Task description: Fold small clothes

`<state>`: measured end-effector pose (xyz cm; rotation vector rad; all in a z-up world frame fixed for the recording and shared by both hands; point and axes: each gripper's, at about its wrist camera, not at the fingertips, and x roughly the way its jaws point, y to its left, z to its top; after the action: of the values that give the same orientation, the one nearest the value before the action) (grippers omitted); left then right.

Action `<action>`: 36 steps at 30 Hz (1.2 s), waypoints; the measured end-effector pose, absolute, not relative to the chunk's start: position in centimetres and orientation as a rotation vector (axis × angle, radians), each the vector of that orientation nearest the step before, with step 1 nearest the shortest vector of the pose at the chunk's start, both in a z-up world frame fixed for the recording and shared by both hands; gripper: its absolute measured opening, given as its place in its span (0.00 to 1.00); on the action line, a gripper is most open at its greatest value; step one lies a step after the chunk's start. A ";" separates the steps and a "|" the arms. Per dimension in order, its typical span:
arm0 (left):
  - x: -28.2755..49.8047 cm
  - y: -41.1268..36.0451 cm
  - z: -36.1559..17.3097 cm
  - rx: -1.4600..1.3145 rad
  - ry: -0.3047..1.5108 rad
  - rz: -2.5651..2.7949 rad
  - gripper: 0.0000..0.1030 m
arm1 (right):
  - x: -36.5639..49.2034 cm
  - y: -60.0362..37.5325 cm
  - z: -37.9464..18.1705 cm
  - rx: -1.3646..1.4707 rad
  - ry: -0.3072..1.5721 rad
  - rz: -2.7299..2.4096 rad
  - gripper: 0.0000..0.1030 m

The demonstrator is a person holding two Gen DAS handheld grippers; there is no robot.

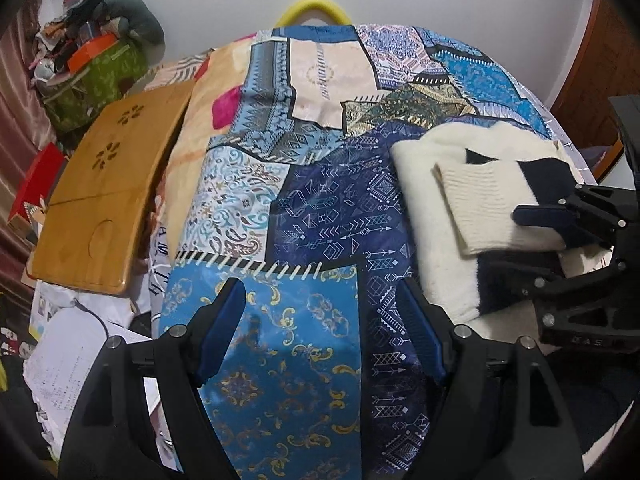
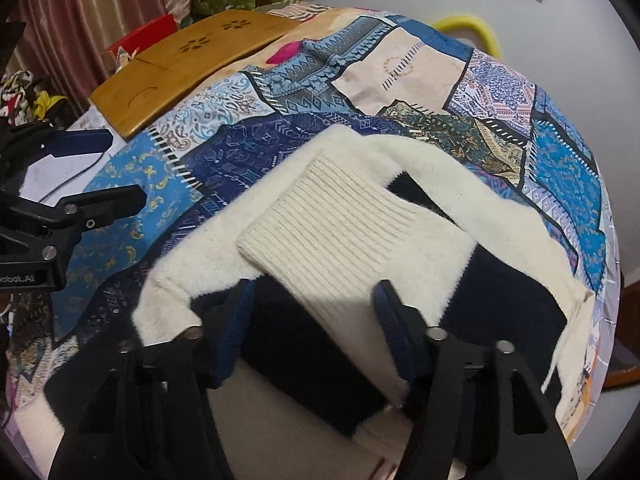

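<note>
Cream-and-navy sweater [image 2: 360, 240] soft, fuzzy, floppy; best pinched at ribbed cuff [image 2: 320, 216]. Right tool [image 2: 312, 332] spread over sleeve, left tool [image 1: 320, 332] spread, empty.

Left gripper [image 1: 322, 328]: black frame, blue-padded fingers [image 1: 224, 334] spread wide, nothing between them, hovering over blue patchwork-print bedspread [image 1: 280, 184]. Cream-and-black fuzzy knit sweater [image 1: 432, 216] lies at right on the bedspread, ribbed cuff folded across it. Right gripper [image 1: 532, 240] enters from right edge, fingers apart over the sweater's sleeve. Curved wooden lap tray [image 1: 104, 192] rests at left bed edge.
</note>
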<state>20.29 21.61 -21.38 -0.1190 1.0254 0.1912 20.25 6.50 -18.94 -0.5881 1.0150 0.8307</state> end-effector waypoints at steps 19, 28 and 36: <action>19.9 18.6 -18.1 -0.046 0.978 0.179 0.75 | 21.0 1.8 -13.6 -0.409 0.887 0.764 0.07; 19.3 15.3 -15.4 0.015 0.923 0.166 0.82 | 21.6 -5.6 -7.9 -0.271 0.762 0.664 0.07; 20.0 11.9 -14.7 0.045 0.930 0.148 0.83 | 21.7 -12.8 -6.2 -0.169 0.723 0.568 0.07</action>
<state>20.02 11.90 -14.67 0.0450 0.9301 0.1481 21.74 -12.83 -6.16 -0.1688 0.7233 0.5683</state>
